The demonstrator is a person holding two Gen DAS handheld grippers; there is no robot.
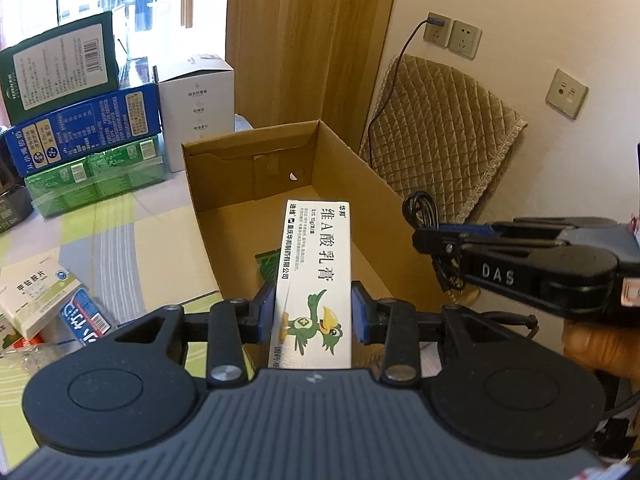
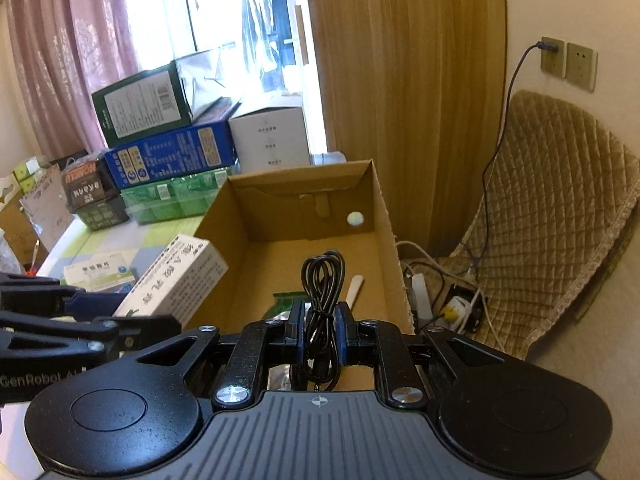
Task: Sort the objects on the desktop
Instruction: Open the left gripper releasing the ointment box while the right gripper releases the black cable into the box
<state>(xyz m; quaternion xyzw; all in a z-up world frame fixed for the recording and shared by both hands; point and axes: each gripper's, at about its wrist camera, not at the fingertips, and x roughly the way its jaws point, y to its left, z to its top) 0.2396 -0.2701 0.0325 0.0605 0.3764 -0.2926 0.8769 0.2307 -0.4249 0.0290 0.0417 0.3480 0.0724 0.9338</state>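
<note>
Left gripper (image 1: pixel 313 312) level, pads pinching a white ointment carton (image 1: pixel 316 276) lengthwise, carton reaching out over the near wall of the open cardboard box (image 1: pixel 248 160). Right gripper (image 2: pixel 320 334) just right of it, squeezed onto a coiled black cable (image 2: pixel 322 300) above the box floor, pointing toward the box's far wall.

the open brown cardboard box (image 2: pixel 384 216) gapes upward — its floor mostly bare beyond a green packet (image 2: pixel 286 300); stacked coloured cartons (image 1: pixel 86 128) wall its left side, a quilted beige chair (image 1: pixel 440 128) its right.
</note>
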